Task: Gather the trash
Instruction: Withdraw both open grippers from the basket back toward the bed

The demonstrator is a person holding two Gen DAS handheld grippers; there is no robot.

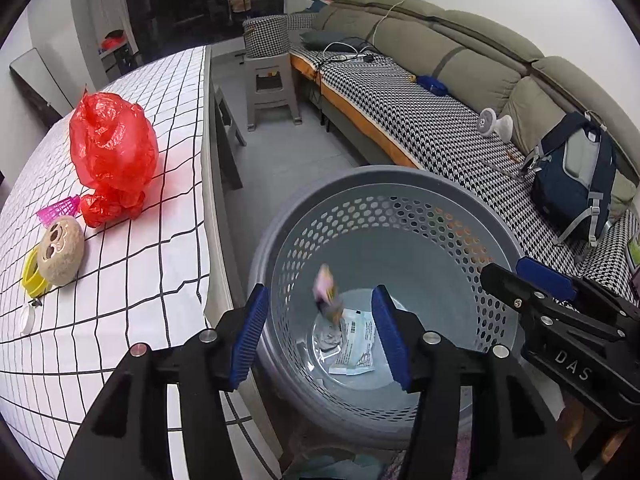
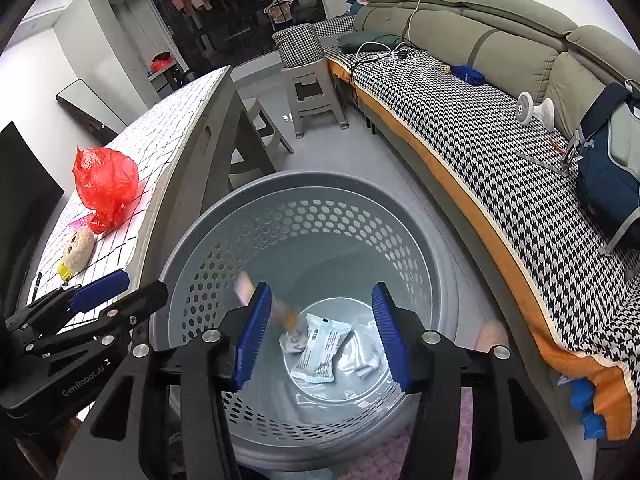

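A grey perforated trash basket (image 1: 304,216) stands on the floor beside the table; it also shows in the right wrist view (image 2: 320,184). My left gripper (image 1: 320,336) is open and empty above the basket. A blurred pink wrapper (image 1: 326,286) is in mid-air inside the basket, also seen in the right wrist view (image 2: 246,290). White packets (image 1: 354,344) lie on the basket bottom, also in the right wrist view (image 2: 320,346). My right gripper (image 2: 320,336) is open and empty over the basket. A crumpled red plastic bag (image 1: 112,152) lies on the table.
The table with a checked cloth (image 1: 120,280) holds a round plush face (image 1: 60,252), a yellow item (image 1: 30,276) and a pink item (image 1: 58,208). A sofa (image 1: 440,128) with a blue backpack (image 1: 576,172) runs along the right. A grey stool (image 1: 270,88) stands behind.
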